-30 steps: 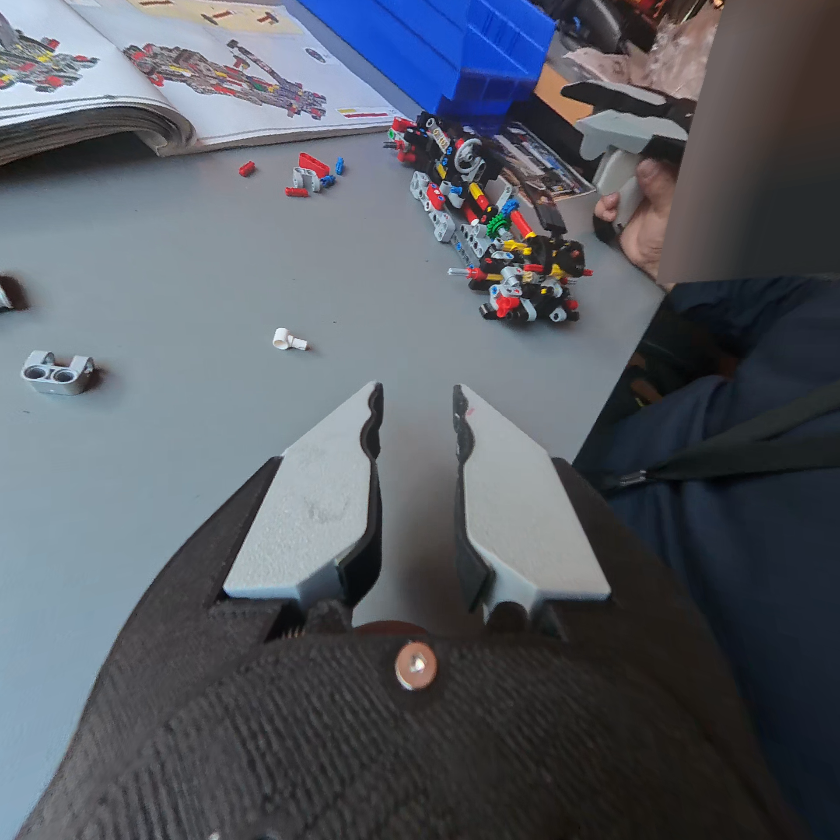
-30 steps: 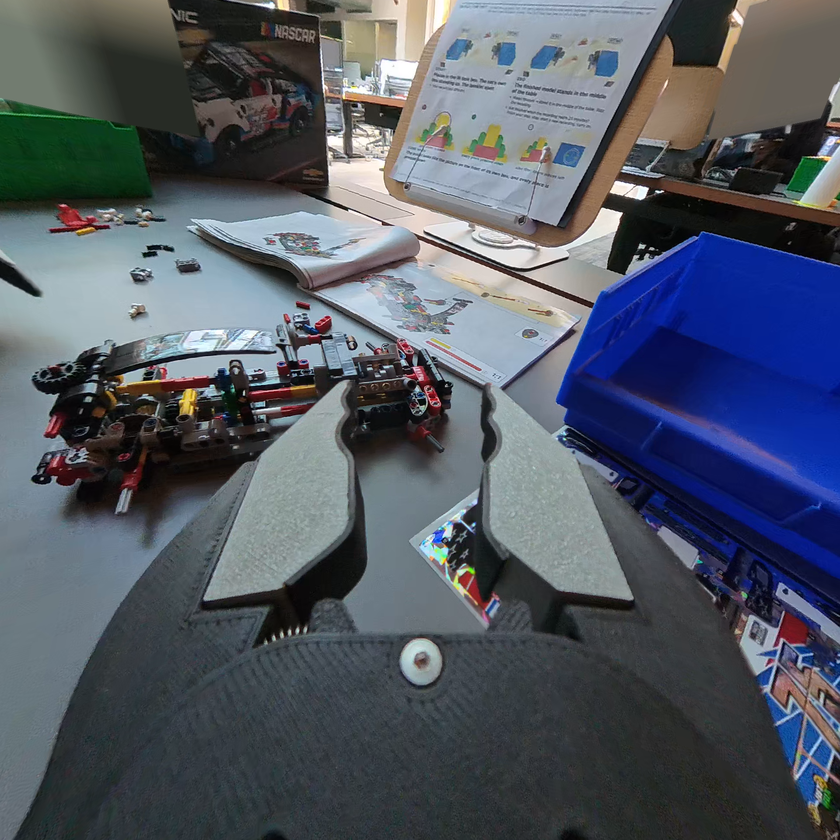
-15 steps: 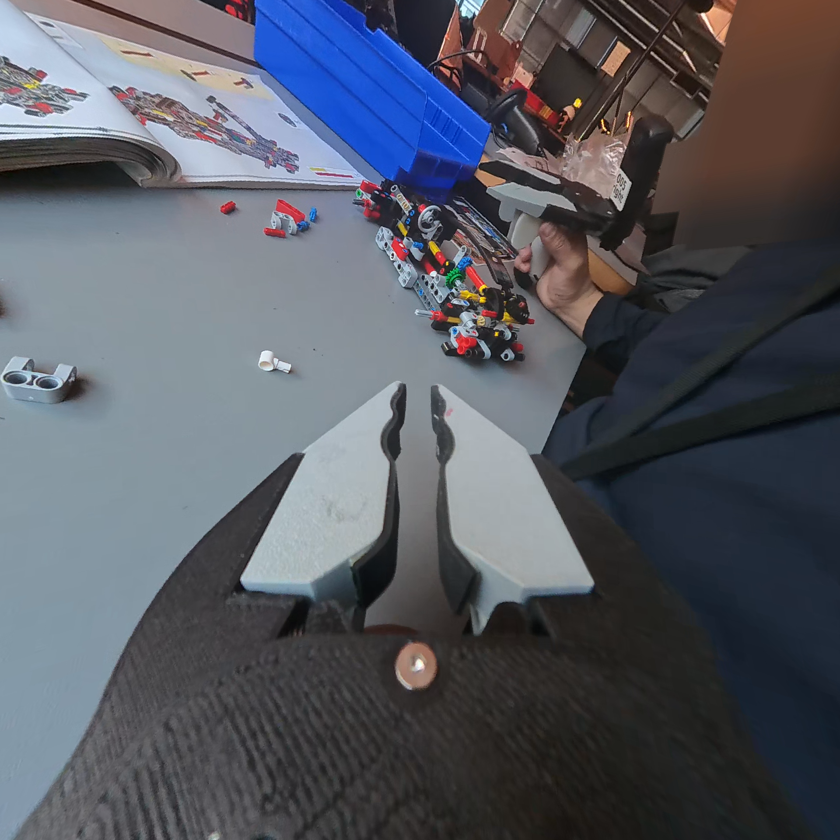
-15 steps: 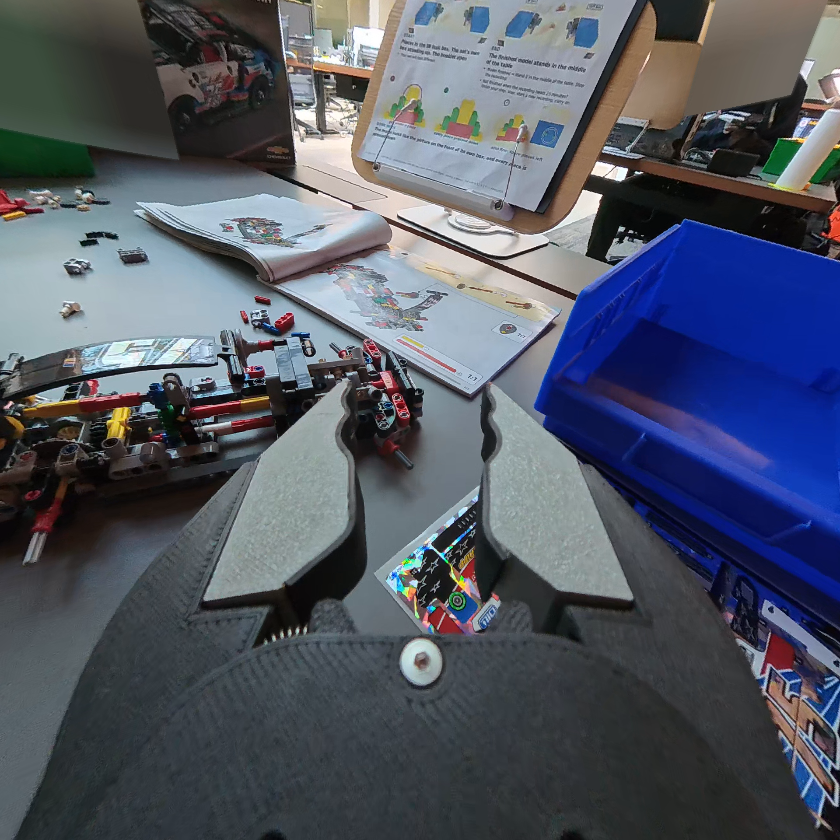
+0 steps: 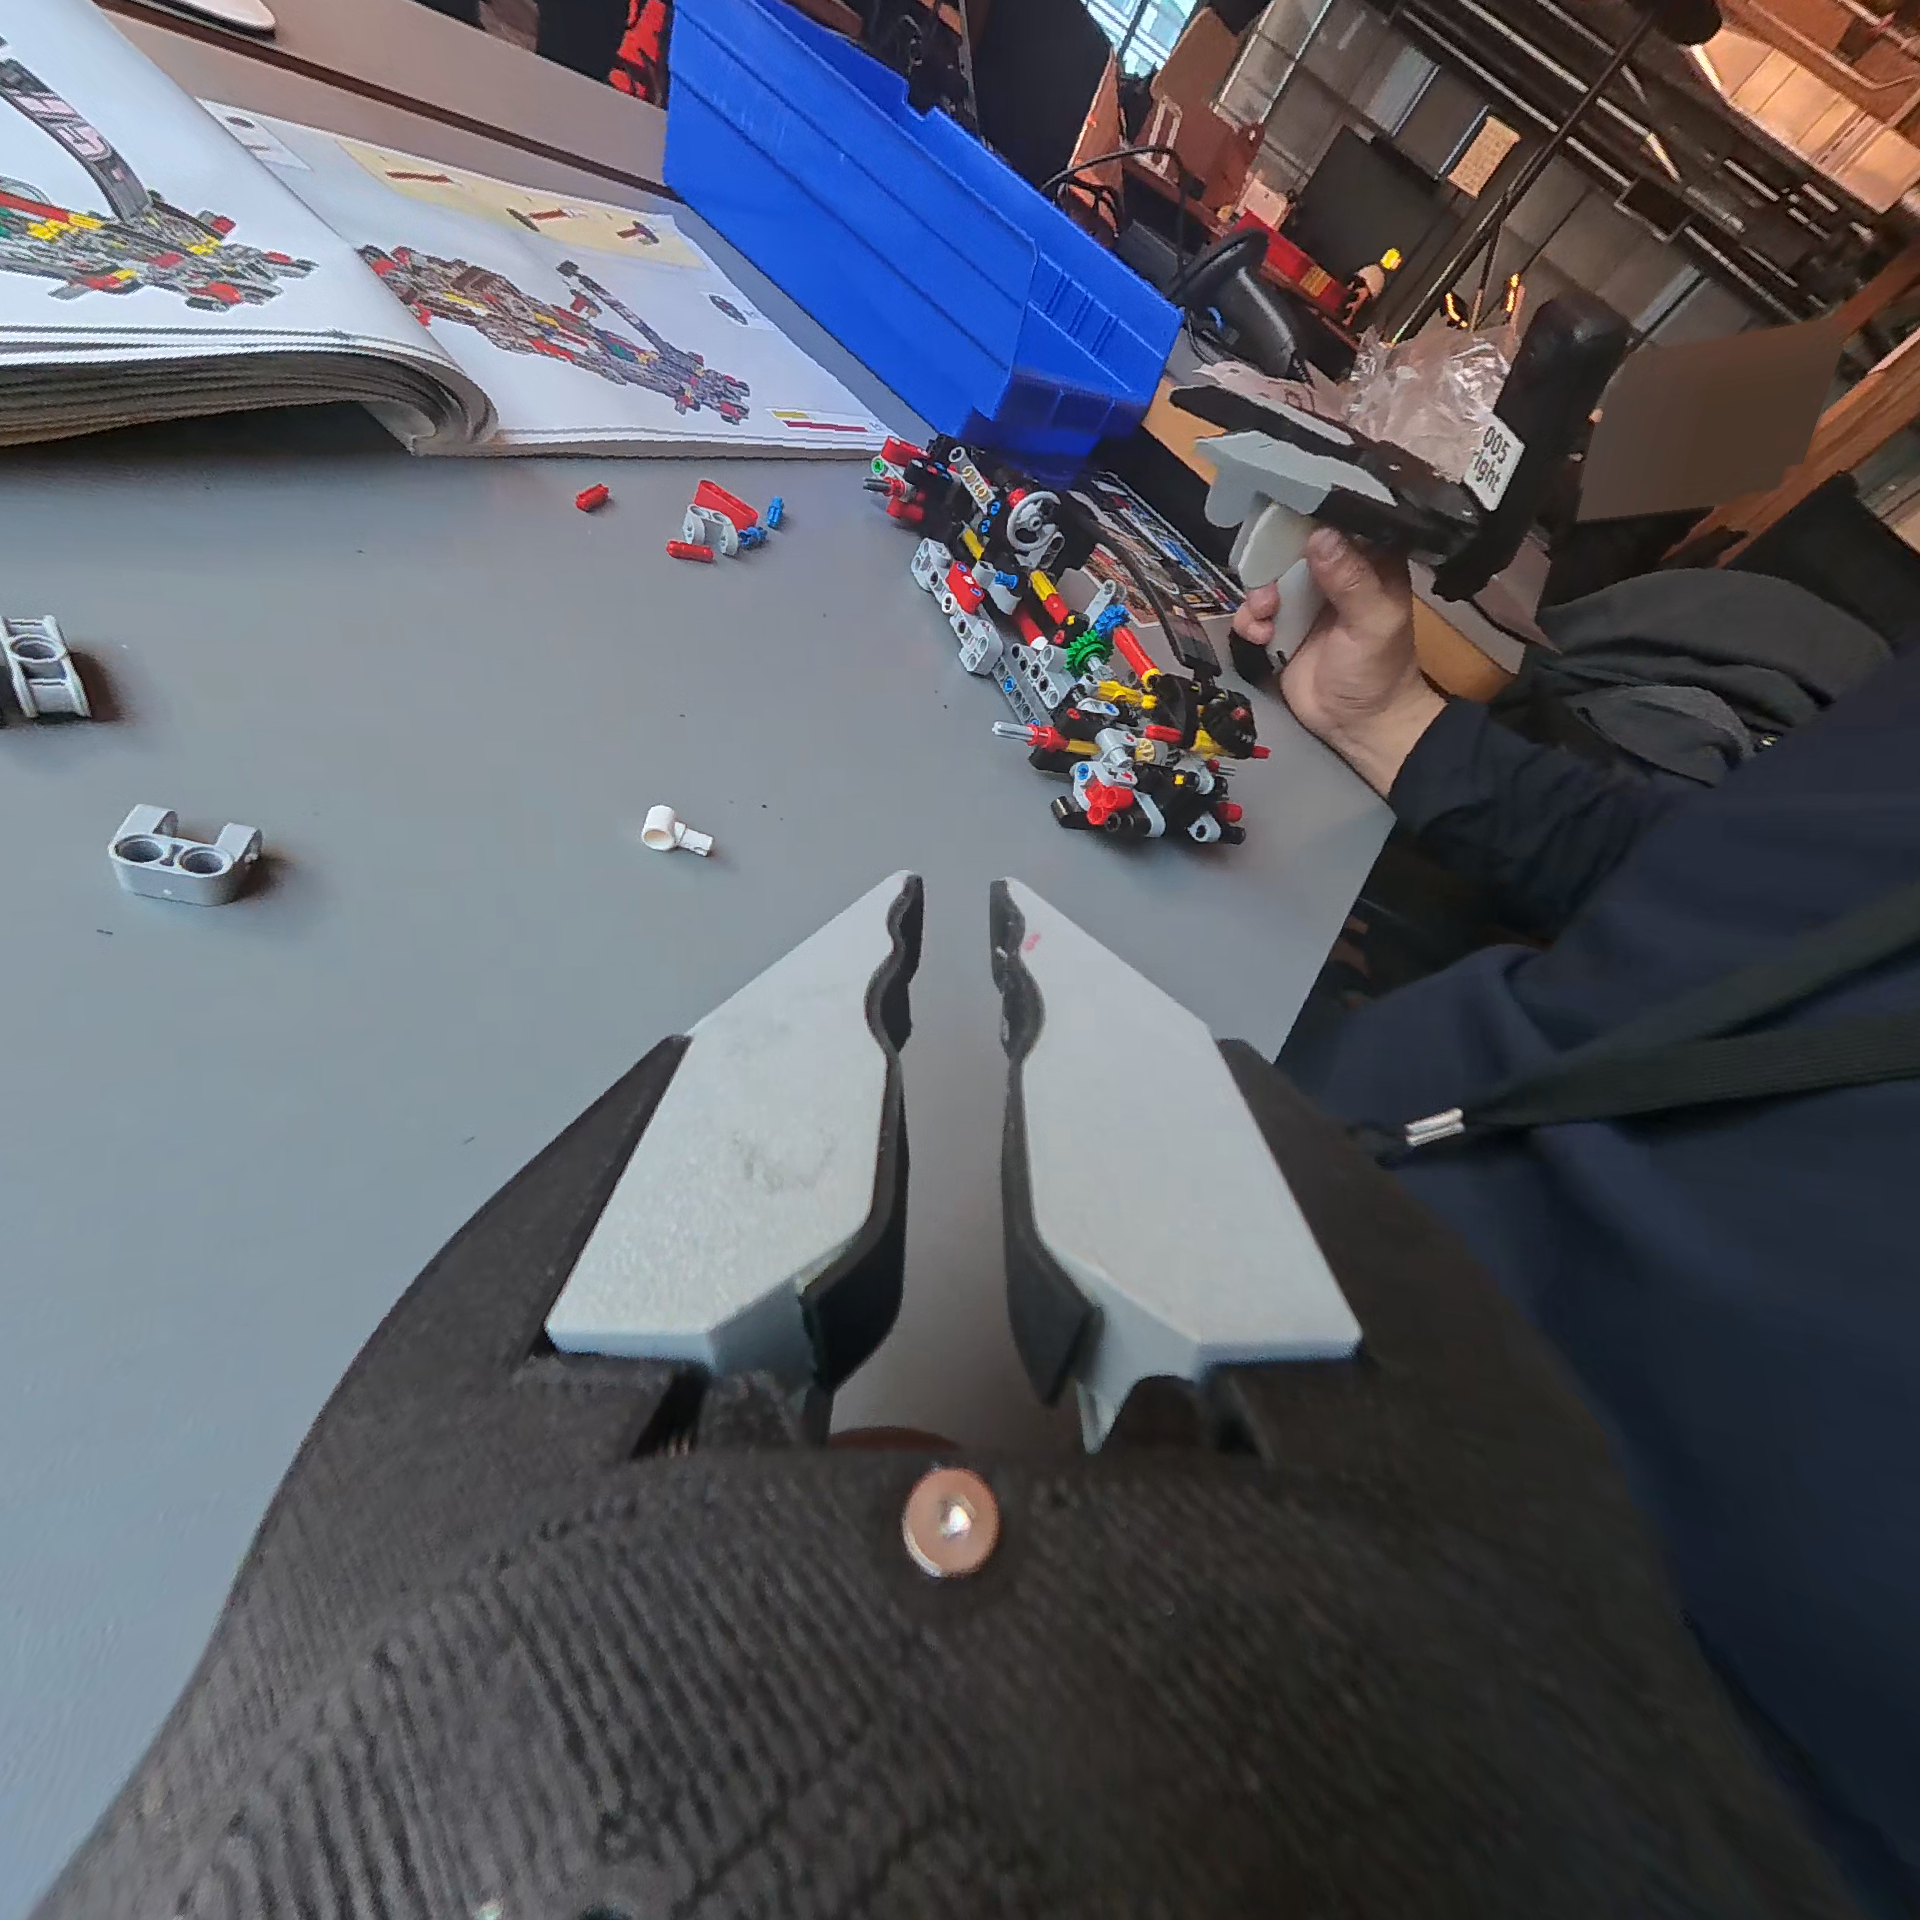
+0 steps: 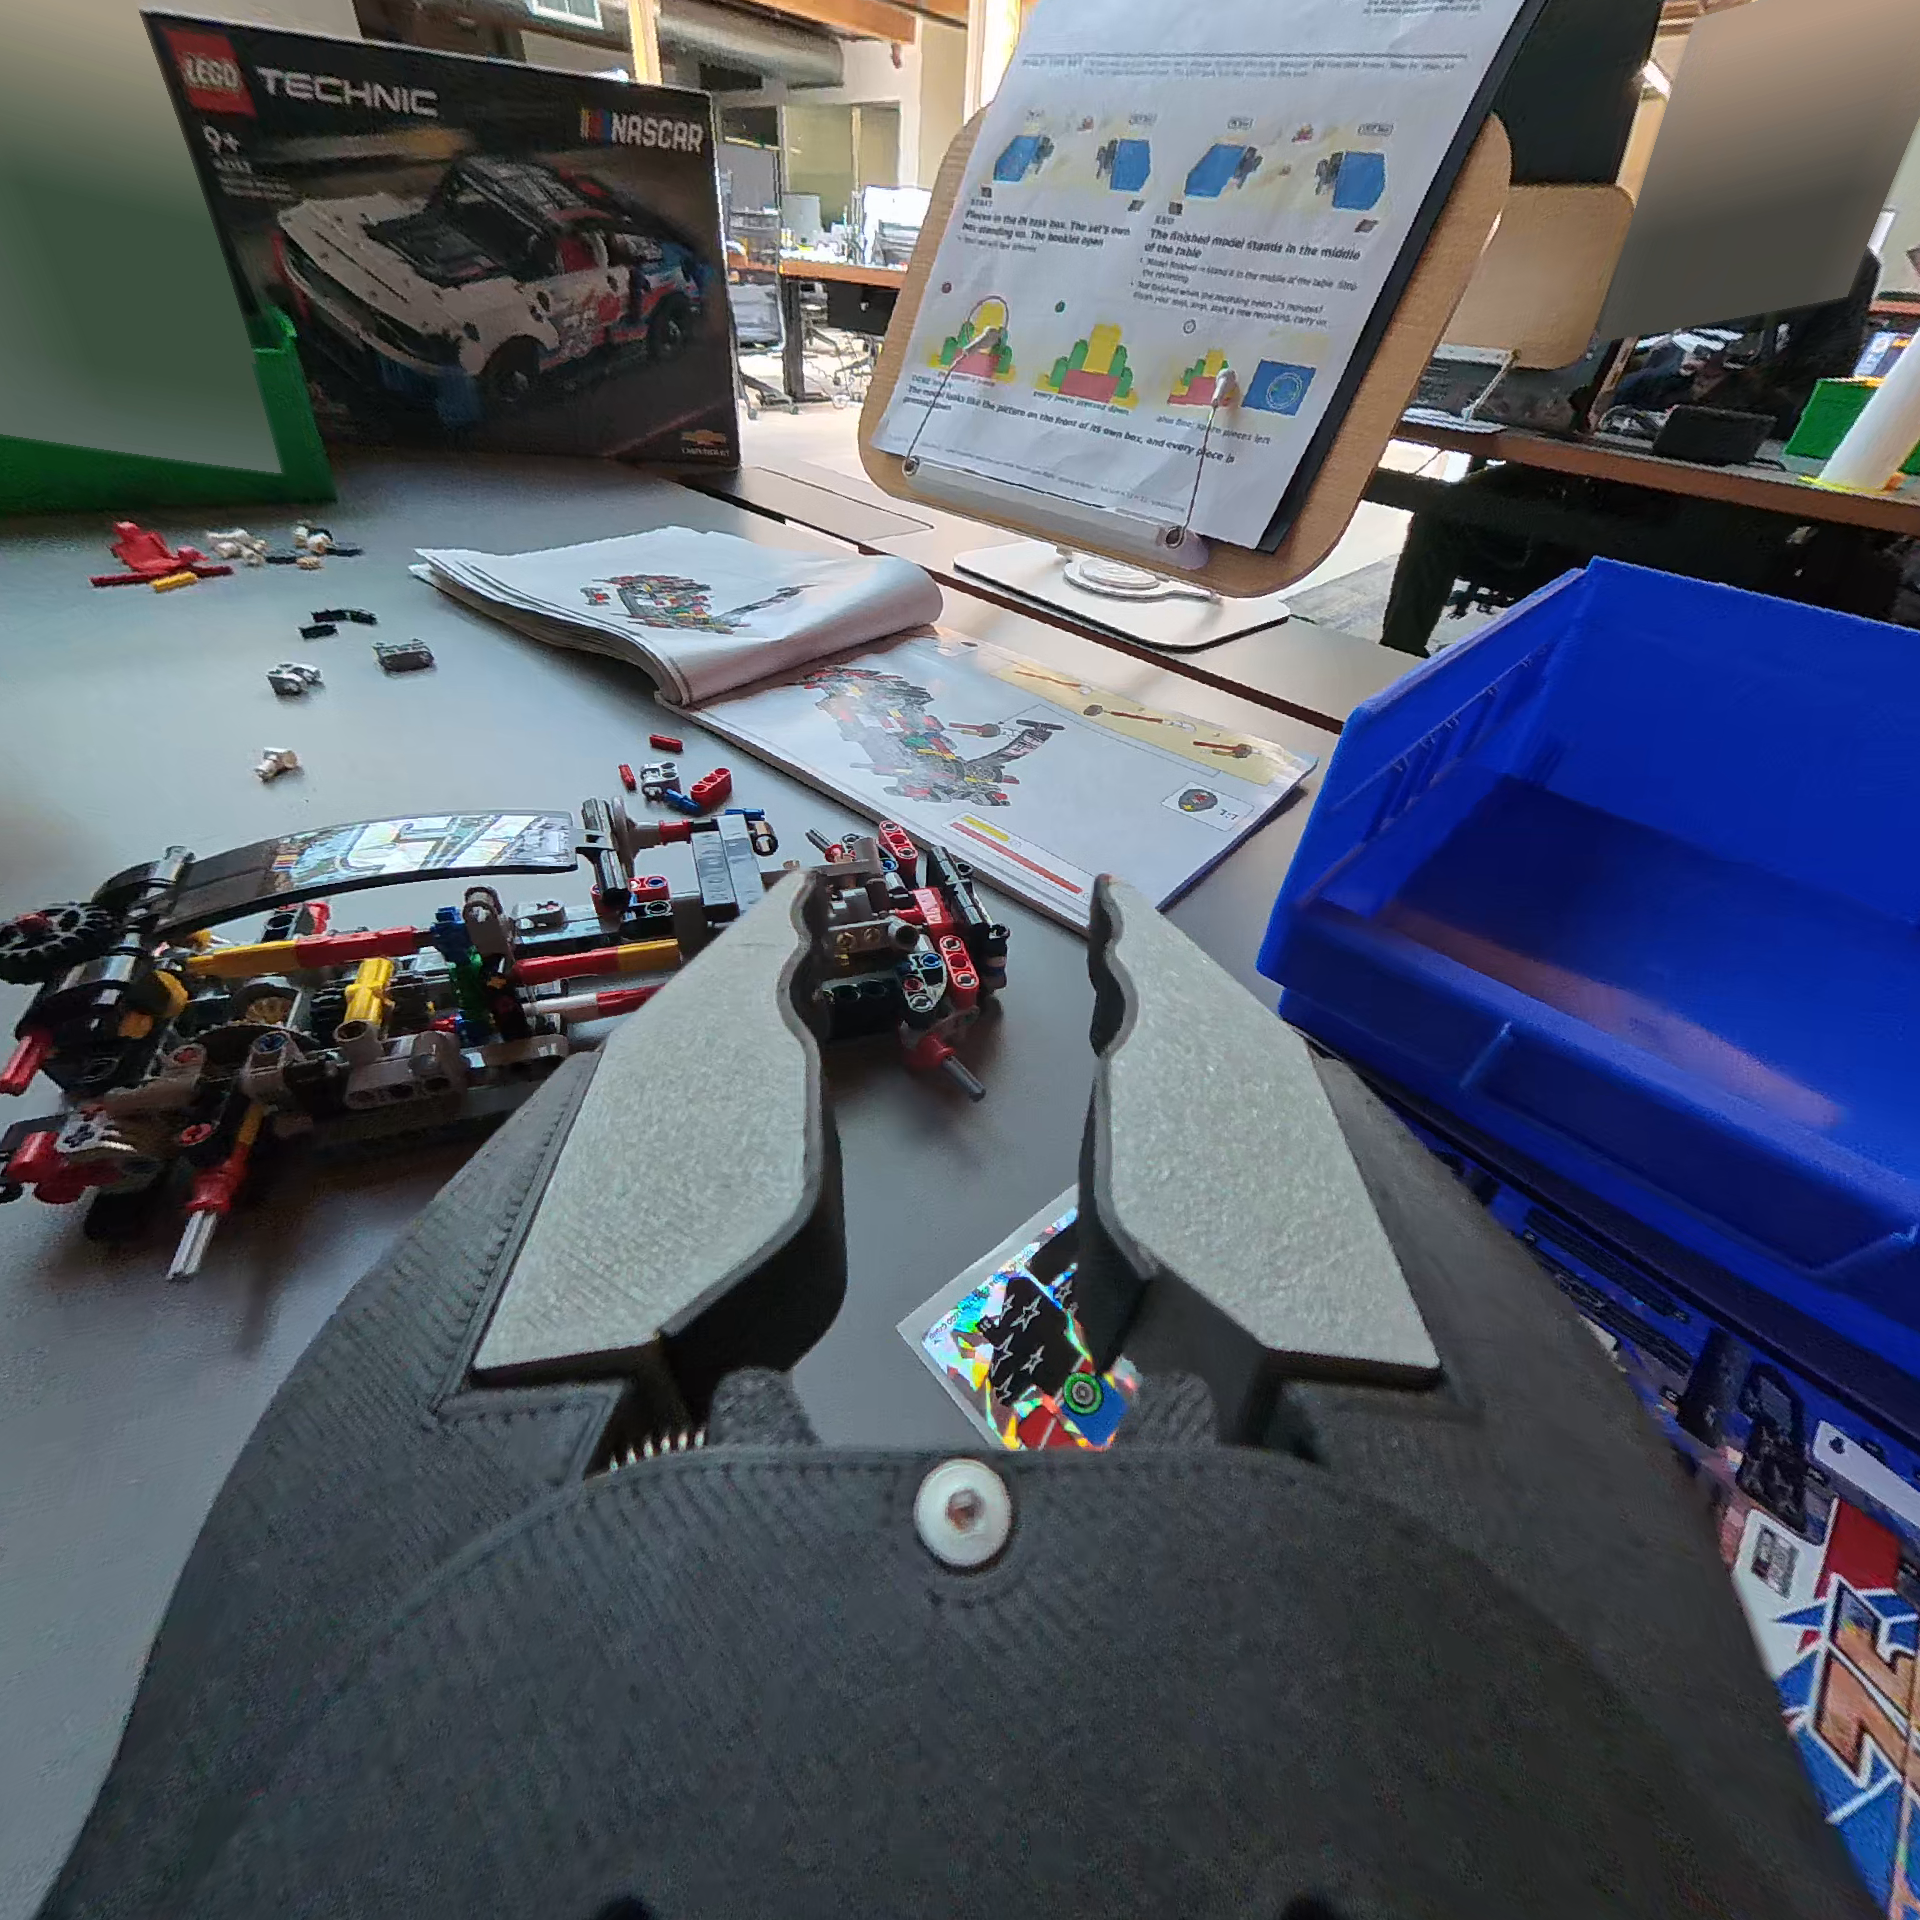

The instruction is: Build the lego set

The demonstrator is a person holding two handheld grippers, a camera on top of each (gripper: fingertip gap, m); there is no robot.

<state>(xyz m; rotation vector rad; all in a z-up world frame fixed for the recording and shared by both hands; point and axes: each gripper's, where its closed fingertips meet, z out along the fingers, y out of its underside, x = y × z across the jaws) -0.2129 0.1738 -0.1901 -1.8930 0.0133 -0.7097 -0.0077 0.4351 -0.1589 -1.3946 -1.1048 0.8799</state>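
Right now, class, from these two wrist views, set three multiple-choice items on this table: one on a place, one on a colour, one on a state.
1. Where does the small white connector piece lie?
A on bare grey table
B in the bin
C on the booklet

2. What colour is the plastic storage bin?
A green
B blue
C red

3. How stand the right tongs?
A shut on a brick
B shut and bare
C open, holding nothing

Key: 1 A, table all round it; 2 B, blue walls; 3 C, clear gap between the fingers.
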